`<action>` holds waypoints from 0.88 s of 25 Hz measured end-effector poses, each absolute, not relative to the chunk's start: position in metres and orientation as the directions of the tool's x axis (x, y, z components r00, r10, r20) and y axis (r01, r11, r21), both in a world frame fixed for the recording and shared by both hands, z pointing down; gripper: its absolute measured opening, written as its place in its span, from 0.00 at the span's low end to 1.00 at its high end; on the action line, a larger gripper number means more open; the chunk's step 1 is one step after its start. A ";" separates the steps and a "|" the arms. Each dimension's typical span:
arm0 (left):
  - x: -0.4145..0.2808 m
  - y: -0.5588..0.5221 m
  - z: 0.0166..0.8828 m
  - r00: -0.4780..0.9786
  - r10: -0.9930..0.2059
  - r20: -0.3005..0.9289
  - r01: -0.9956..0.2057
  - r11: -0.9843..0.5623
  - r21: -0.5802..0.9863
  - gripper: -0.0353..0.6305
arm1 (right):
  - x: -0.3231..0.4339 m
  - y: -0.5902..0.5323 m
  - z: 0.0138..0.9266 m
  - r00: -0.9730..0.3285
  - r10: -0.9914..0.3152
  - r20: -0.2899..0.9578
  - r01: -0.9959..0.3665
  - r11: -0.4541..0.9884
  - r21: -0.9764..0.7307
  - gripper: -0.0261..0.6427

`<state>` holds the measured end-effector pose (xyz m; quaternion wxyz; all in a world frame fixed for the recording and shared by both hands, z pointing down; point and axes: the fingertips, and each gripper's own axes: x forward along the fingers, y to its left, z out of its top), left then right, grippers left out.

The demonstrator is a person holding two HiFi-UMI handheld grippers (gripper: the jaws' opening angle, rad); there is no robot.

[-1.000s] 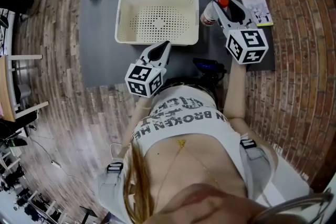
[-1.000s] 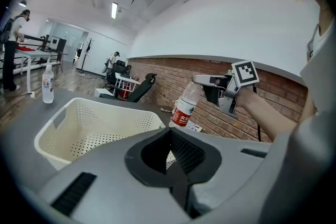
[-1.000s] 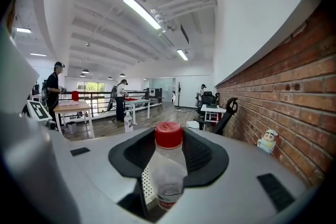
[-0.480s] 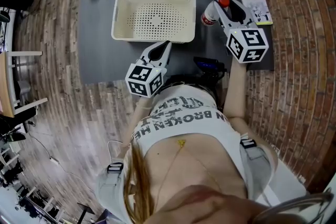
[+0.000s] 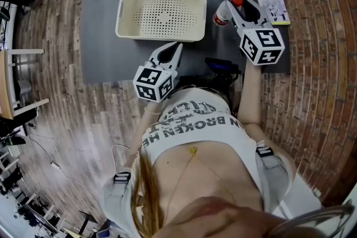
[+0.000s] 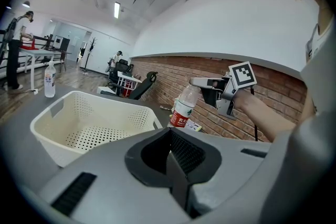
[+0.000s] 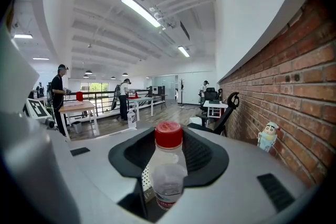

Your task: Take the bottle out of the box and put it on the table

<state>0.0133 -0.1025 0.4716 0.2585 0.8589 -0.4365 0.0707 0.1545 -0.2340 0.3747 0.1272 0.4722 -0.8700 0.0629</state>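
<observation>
Both jaws of the right gripper [image 5: 235, 7] clamp the bottle [image 7: 168, 173].

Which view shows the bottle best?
The right gripper view: the bottle sits large and central between the jaws. The left gripper view shows it small, side-on; the head view mostly hides it under the right gripper.

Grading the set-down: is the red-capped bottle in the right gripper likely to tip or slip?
The bottle is tall and narrow, held tilted, so it may tip on release. Clear, thin-looking plastic probably flexes between the jaws. It looks light, possibly empty.
</observation>
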 end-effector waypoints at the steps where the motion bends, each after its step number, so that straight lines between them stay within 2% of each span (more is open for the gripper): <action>1: 0.014 -0.102 0.472 0.608 -0.713 0.348 -0.787 -0.485 0.383 0.06 | 0.155 -0.234 0.376 -0.522 -0.804 0.284 -0.837 0.547 0.011 0.27; 22: 0.014 -0.098 0.480 0.589 -0.718 0.371 -0.801 -0.460 0.383 0.06 | 0.166 -0.230 0.472 -0.503 -0.751 0.428 -0.834 0.552 -0.012 0.27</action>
